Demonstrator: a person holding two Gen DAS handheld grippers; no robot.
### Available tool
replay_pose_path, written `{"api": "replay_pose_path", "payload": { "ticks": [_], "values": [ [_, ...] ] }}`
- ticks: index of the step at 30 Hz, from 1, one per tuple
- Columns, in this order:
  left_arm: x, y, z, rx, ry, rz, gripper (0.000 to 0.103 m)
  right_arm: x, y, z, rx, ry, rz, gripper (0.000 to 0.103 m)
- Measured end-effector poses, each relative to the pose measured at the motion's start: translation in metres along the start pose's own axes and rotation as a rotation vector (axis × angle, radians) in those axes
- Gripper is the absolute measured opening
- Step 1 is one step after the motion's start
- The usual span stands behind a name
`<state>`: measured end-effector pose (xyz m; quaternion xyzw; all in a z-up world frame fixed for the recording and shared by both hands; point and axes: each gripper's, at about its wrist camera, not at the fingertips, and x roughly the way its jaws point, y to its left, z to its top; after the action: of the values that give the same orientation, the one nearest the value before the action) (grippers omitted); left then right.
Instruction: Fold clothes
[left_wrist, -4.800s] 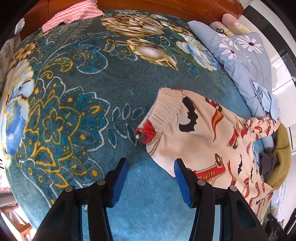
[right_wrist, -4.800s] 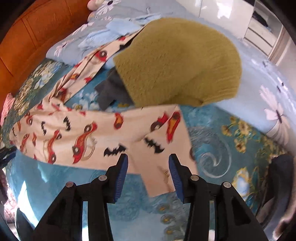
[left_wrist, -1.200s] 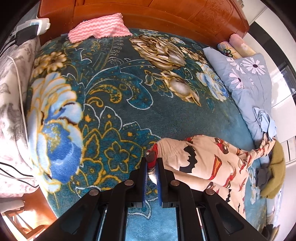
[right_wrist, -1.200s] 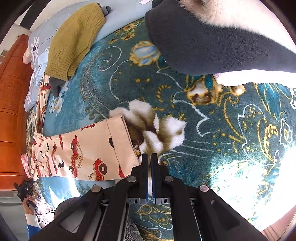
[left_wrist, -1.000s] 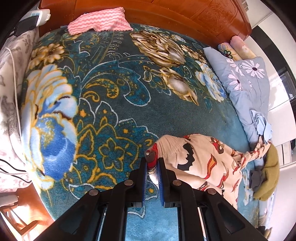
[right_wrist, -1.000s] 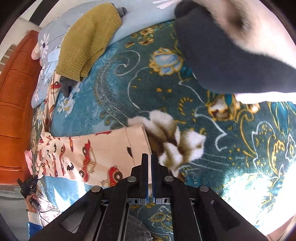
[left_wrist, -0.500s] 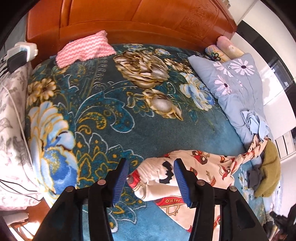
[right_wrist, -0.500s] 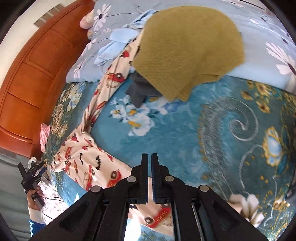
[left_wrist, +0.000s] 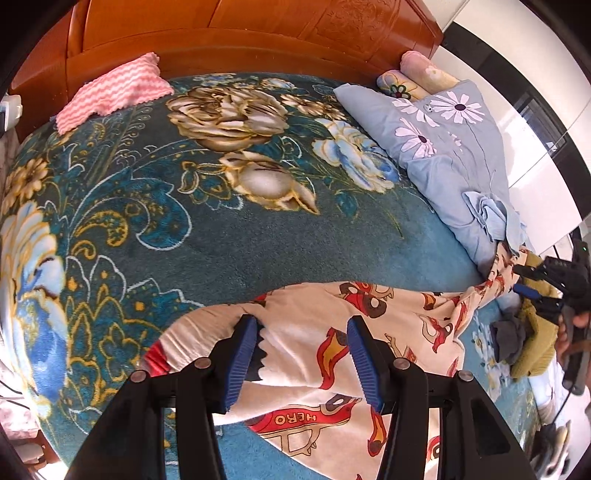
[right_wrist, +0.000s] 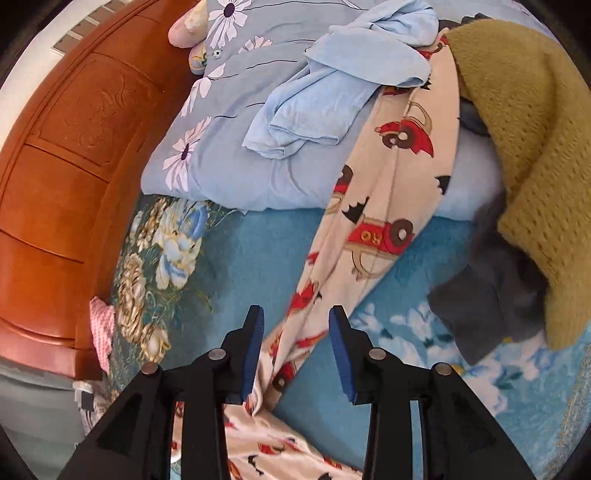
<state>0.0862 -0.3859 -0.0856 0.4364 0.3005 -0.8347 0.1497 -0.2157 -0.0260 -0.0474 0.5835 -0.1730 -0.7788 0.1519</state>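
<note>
Cream pyjama trousers printed with red cars and black bats lie crumpled on the teal floral blanket, red-trimmed waistband at the left. My left gripper hovers open just above them, its pads clear of the cloth. One trouser leg runs up onto the clothes pile. My right gripper is over the lower part of that leg. Its jaws are opening, the cloth lies below and between them, and the pads do not press it. In the left wrist view the right gripper shows at the far right, held by a hand.
An olive knitted sweater, a dark grey garment and a light blue garment are heaped on a blue flowered quilt. The wooden headboard runs along the back. A pink cloth lies by it.
The left gripper let go of the waistband, opened and slid over the trousers. The right gripper left the leg's hem, swept across the bed to the pile, and its shut jaws parted.
</note>
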Motion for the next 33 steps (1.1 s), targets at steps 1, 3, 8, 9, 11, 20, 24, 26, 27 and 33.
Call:
{"api": "replay_pose_path", "payload": {
  "ticks": [1,3,8,9,11,20,24,26,27,33],
  "values": [
    [0.002,-0.001,-0.002,0.003,-0.001,-0.001,0.056,0.009,0.004,0.008,0.0,-0.002,-0.028,0.037],
    [0.005,-0.002,-0.005,0.006,-0.004,-0.003,0.056,0.025,0.008,0.02,0.009,-0.006,-0.058,0.038],
    [0.007,0.003,-0.011,-0.028,-0.008,-0.026,0.058,0.058,0.018,0.038,-0.047,0.005,-0.21,0.038],
    [0.007,0.004,-0.012,-0.031,-0.006,-0.03,0.058,0.063,0.018,0.039,-0.065,0.011,-0.27,0.038],
    [0.008,0.004,-0.015,-0.028,-0.002,-0.028,0.058,0.069,0.014,0.04,-0.075,0.023,-0.34,0.038],
    [-0.022,-0.007,-0.015,-0.014,-0.029,-0.064,0.058,-0.019,-0.02,0.004,0.021,-0.081,-0.024,0.002],
    [-0.033,-0.011,-0.017,-0.017,-0.038,-0.081,0.059,-0.096,-0.034,-0.055,-0.017,-0.189,0.168,0.002],
    [-0.032,-0.014,-0.021,-0.023,-0.015,-0.083,0.059,-0.108,-0.049,-0.104,-0.034,-0.171,0.155,0.002],
    [-0.031,-0.016,-0.023,-0.024,-0.002,-0.083,0.059,-0.107,-0.06,-0.128,-0.032,-0.144,0.13,0.002],
    [-0.034,-0.033,-0.037,0.018,0.029,-0.078,0.059,-0.055,-0.116,-0.219,0.068,0.107,0.023,0.004]
  ]
}}
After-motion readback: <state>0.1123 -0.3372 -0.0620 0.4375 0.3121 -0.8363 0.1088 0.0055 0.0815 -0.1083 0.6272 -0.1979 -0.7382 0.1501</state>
